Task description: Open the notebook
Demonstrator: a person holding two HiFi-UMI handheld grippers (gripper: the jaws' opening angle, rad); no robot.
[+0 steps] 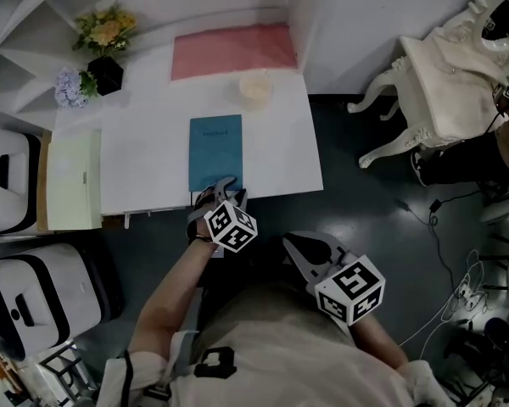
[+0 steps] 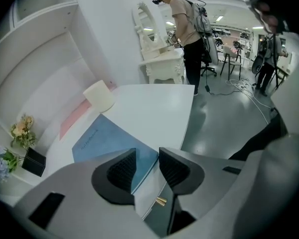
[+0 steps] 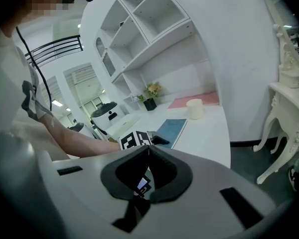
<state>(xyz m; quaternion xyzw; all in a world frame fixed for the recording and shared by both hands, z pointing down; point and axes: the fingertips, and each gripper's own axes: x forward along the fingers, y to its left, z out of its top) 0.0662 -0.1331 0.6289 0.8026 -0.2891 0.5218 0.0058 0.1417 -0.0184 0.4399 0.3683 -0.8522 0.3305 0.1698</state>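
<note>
The closed blue notebook [image 1: 215,152] is laid flat at the near edge of the desk [image 1: 144,164]; a cup [image 1: 255,87] and a pink cloth [image 1: 233,51] are set beyond it, flowers [image 1: 106,30] at the far left corner. The left tool [image 1: 224,188] is held released at the notebook's near edge; in the left gripper view its jaws are seen apart, the notebook's corner showing between them. The right tool [image 1: 292,242] is held off the desk, above the floor [image 1: 365,227]; only in the right gripper view are its jaws seen clenched together on nothing.
</note>
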